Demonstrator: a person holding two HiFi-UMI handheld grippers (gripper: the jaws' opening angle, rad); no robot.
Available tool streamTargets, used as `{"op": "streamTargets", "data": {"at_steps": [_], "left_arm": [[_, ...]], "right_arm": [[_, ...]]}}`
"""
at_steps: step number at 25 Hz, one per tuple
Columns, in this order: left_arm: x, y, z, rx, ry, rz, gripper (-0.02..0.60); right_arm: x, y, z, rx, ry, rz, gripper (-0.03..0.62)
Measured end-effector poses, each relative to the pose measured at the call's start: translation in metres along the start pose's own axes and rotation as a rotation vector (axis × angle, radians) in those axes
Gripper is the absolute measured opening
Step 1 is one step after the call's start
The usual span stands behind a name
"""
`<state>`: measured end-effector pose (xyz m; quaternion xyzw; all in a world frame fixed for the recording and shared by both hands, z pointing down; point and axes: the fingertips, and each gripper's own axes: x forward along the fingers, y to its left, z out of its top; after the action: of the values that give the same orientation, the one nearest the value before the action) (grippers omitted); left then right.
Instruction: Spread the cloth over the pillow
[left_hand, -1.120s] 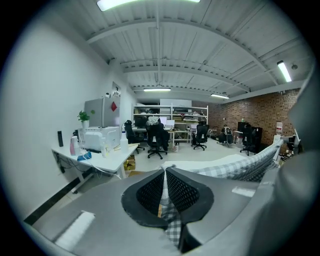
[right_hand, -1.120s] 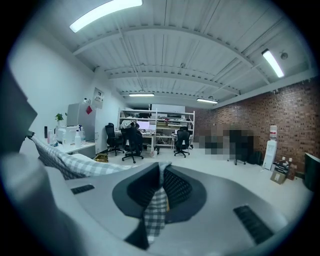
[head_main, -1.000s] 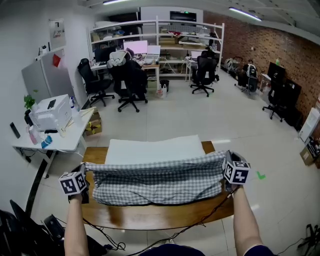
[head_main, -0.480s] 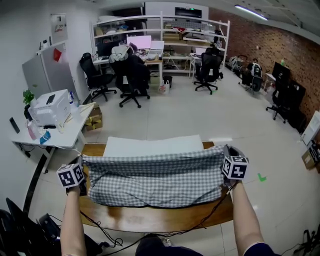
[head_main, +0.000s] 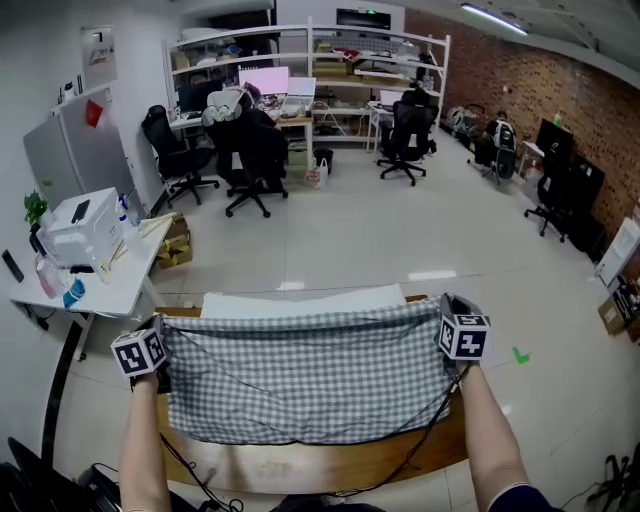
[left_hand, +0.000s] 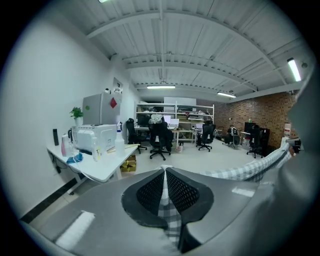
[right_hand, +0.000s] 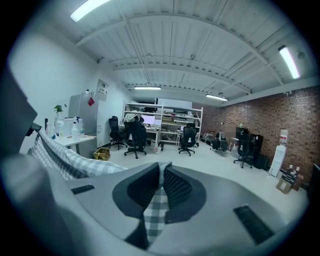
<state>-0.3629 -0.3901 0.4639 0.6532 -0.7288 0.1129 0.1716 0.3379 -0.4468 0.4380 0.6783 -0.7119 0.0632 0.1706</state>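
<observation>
Listener: Cloth (head_main: 310, 375) edges and free room first, please

Describer: Checked cloth is stretched between two grippers and covers most of a white pillow (head_main: 300, 302) on a wooden surface (head_main: 300, 465). Only a strip of pillow along the far side shows past the cloth's far edge. The near edge lies on the wood, short of the front rim, and leaves a bare band there. The cloth spans nearly the whole width of the surface. Beyond the far rim, pale floor (head_main: 380, 230) lies open up to office chairs (head_main: 250, 160) well away. A white desk (head_main: 100, 290) stands near the far left corner

Listener: And each gripper?

Describer: The left gripper (left_hand: 164, 175) is clamped on the cloth's far left corner. The right gripper (right_hand: 161, 172) is clamped on the far right corner. In each, a fold of fabric sits pinched between dark pads (left_hand: 182, 192) with a mesh pattern

Listener: Materials and shapes?

Describer: The cloth is thin and woven, with small grey and white checks and long shallow creases. The pillow is plain, flat and rectangular. The surface is glossy brown wood
</observation>
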Motion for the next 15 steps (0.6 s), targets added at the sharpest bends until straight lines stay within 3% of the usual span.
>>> {"op": "streamTargets", "data": {"at_steps": [5,15], "left_arm": [[0.037,-0.005,0.002,0.048,0.038,-0.007,0.011],[0.104,-0.007,0.005,0.048,0.103,-0.023,0.011]], "right_arm": [[0.033,-0.002,-0.002,-0.012,0.034,-0.015,0.034],[0.094,0.003,-0.003,-0.039,0.084,-0.015,0.034]]}}
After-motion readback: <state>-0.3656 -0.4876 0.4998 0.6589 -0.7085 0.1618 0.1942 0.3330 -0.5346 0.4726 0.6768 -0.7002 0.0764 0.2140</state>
